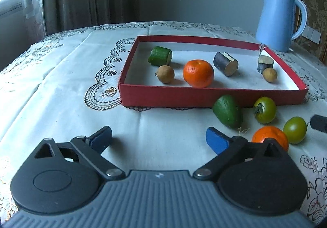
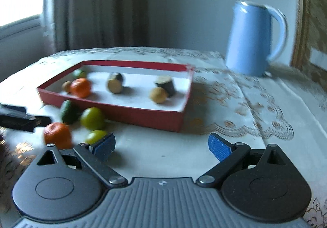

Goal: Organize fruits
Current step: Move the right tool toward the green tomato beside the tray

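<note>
A red tray (image 1: 212, 98) lies on the cloth-covered table (image 1: 61, 84), its long side running left to right. Inside, from left to right: a green cucumber chunk (image 1: 160, 55) lying on its side with its cut face turned right, a small brown fruit (image 1: 166, 74), an orange (image 1: 198, 73), a dark cut log piece (image 1: 225, 63) lying with its long axis pointing near-right, another dark piece (image 1: 265, 63) standing on end, and a second brown fruit (image 1: 269, 75) touching it.

Outside, just near the tray's front wall, an avocado (image 1: 227, 111) lies with its narrow end pointing far-left. Right of it sit a green tomato (image 1: 265, 109), stem toward the left, a second green tomato (image 1: 295, 130), and a second orange (image 1: 269, 138).

The left gripper (image 1: 159, 138) is spread wide, empty, above bare cloth. The right gripper (image 2: 161, 145) is likewise released, holding nothing. A blue kettle (image 1: 277, 20) stands far right.
</note>
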